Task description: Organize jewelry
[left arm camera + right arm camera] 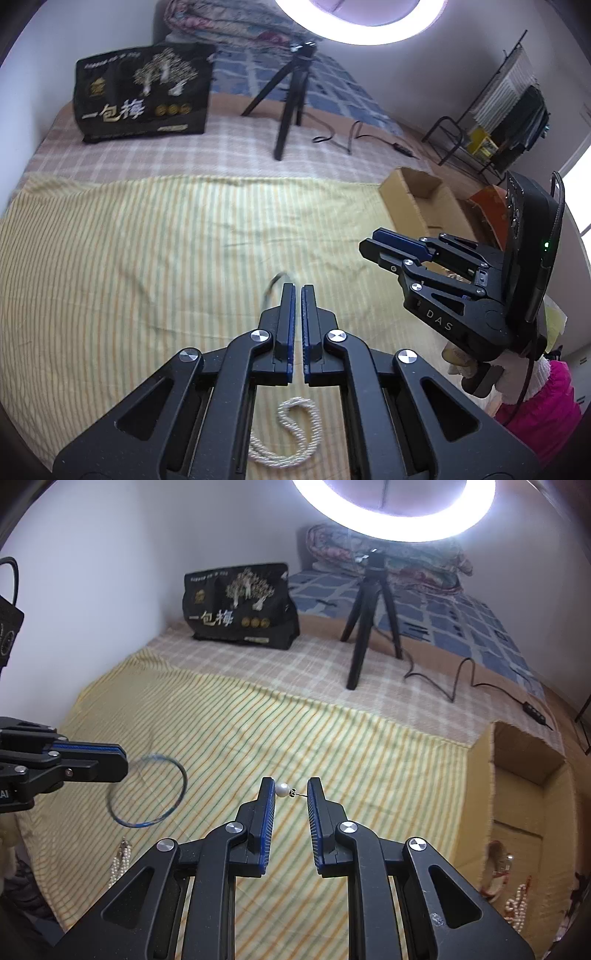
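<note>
My left gripper (297, 290) is shut on a thin blue bangle (183, 777). The right wrist view shows the ring hanging from its tips (120, 757) above the yellow striped cloth (332, 738). From the left wrist view only a blurred arc of the bangle (271, 284) shows beside the fingers. My right gripper (290, 788) is shut on a pearl earring (283, 789), with the pearl against one pad and the pin against the other. It is also seen at the right (369, 245). A pearl necklace (291, 432) lies coiled on the cloth below the left gripper.
An open cardboard box (524, 775) stands at the bed's right edge with pearl pieces (517, 904) near its bottom. Farther back are a black snack bag (240, 605), a small tripod (369, 620) under a ring light, and a cable (458, 679). Folded bedding lies beyond.
</note>
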A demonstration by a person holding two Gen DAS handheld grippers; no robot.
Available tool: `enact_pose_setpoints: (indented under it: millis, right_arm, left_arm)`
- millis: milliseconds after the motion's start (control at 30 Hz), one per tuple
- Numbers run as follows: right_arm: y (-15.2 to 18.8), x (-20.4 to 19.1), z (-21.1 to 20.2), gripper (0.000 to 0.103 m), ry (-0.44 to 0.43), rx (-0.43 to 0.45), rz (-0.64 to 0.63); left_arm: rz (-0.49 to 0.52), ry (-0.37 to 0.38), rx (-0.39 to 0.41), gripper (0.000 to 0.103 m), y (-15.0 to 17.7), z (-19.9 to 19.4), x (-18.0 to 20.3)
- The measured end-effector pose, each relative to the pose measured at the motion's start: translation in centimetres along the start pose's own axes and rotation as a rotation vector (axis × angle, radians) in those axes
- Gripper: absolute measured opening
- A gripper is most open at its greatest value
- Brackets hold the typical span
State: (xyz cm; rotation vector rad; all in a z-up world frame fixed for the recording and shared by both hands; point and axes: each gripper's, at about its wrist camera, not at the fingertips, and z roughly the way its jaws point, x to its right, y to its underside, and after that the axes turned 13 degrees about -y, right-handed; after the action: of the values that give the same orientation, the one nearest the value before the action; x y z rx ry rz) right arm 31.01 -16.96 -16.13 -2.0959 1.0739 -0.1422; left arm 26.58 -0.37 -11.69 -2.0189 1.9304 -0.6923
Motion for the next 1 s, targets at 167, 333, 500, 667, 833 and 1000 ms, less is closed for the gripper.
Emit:
enact_pose_setpoints:
  millis: [167, 333, 500, 667, 833, 1000]
  right_arm:
    - [0.0, 1.4, -2.4, 0.016, 0.024, 0.033, 0.016]
    - [0.5, 3.5, -4.8, 0.016, 0.059, 0.064, 0.044]
    - [1.1, 5.7, -7.1, 0.016, 0.096, 0.093, 0.078]
    - [1.7, 8.0, -9.4, 0.016, 0.14, 0.122, 0.115]
    - [2.5, 10.9, -11.8, 0.016, 0.194, 0.154, 0.168]
    - [3.1, 13.7, -13.1, 0.016, 0.23, 0.171, 0.214]
  left_arm:
    - [0.027, 0.03, 0.028, 0.0, -0.7, -0.6, 2.5]
    - [0.064, 0.06, 0.043, 0.0, -1.1, -0.6, 5.3]
    - [0.094, 0.075, 0.043, 0.0, -1.0, -0.2, 7.4]
    - [0.117, 0.077, 0.04, 0.0, -0.7, 0.1, 8.8]
    - [0.151, 0.069, 0.046, 0.0, -0.3, 0.1, 9.8]
    - [0.185, 0.059, 0.051, 0.0, 0.2, 0.1, 10.8]
